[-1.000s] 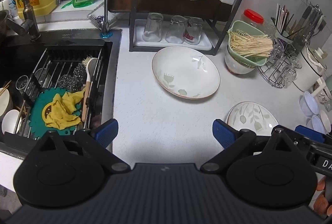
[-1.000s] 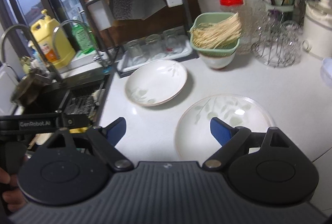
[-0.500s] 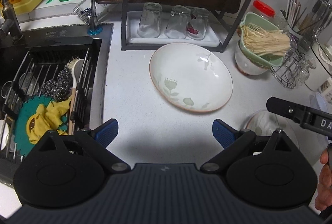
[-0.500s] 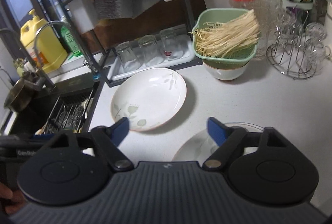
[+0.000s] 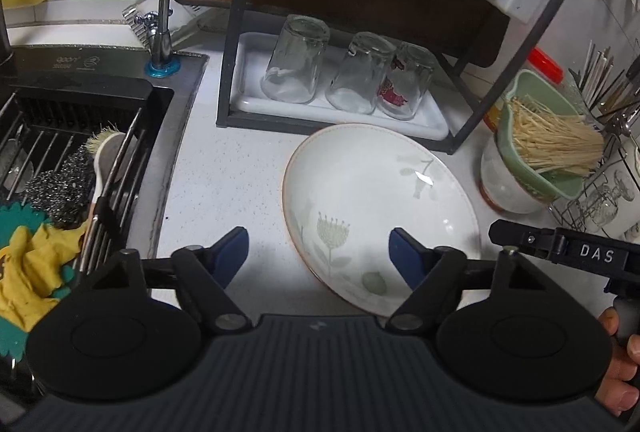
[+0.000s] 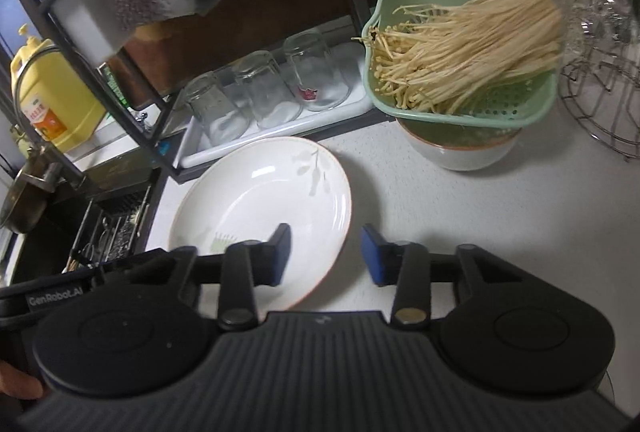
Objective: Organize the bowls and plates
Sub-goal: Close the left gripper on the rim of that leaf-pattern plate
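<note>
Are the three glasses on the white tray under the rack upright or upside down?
Upside down. The three glasses rest rim-down on the white tray, closed bases uppermost; the right wrist view shows the same.

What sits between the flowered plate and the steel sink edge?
Only bare speckled countertop separates the flowered plate from the sink edge; the left wrist view shows it best.

White plate (image 5: 380,200) with pale green flower motifs, reddish rim — green colander (image 6: 464,100).
</note>
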A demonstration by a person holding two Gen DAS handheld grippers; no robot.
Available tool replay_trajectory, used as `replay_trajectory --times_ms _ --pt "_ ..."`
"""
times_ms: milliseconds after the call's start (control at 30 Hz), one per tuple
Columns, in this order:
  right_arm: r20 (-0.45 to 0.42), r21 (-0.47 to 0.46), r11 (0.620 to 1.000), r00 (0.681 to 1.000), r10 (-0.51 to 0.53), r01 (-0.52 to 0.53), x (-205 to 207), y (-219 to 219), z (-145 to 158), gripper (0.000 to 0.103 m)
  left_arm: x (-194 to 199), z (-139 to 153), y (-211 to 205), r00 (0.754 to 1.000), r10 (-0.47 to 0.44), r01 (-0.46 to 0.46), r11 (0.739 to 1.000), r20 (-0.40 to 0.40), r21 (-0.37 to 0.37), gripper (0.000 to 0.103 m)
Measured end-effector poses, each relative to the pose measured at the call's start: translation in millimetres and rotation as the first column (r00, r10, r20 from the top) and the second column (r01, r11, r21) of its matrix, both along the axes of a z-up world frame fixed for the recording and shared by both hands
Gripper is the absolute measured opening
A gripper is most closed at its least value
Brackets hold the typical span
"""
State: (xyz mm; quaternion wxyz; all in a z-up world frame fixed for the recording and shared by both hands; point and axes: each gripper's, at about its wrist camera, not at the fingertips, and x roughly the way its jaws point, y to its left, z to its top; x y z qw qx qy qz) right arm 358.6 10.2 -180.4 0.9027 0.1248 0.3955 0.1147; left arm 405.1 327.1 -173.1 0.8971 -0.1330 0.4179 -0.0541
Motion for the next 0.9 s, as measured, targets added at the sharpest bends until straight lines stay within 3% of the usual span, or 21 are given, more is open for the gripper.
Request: replay_trajectory --times_ms 67,133,367,500,900 --pt "-0.002 0.014 1.0 1.0 -0.004 0.004 7.8 -0.1 -4.8 0.034 8.3 -9.5 0.7 1.0 0.003 -0.003 1.0 -0.011 -0.022 0.063" --pt "0.005 0.025 1.0 1.0 0.004 -0.005 15.9 0.9 -8.7 0.025 15.1 -17.6 1.1 1.0 -0.002 0.001 1.0 -0.017 -0.027 0.059" --pt "0.01 0.019 1.0 1.0 -0.023 0.023 35.2 -0.7 -22.2 0.019 30.1 -28.4 6.7 1.0 -0.009 0.009 0.999 0.0 -0.042 0.043" --pt "0.015 0.01 1.0 1.0 -0.006 0.006 41.7 0.0 -28.9 0.013 36.8 -28.5 6.4 0.999 -0.028 0.028 0.999 0.02 -0.032 0.042" --pt "-0.026 0.071 0.997 1.0 0.014 -0.012 50.9 -5.1 -33.9 0.013 40.8 -34.5 4.9 0.999 -0.049 0.049 0.997 -0.006 -0.053 0.04"
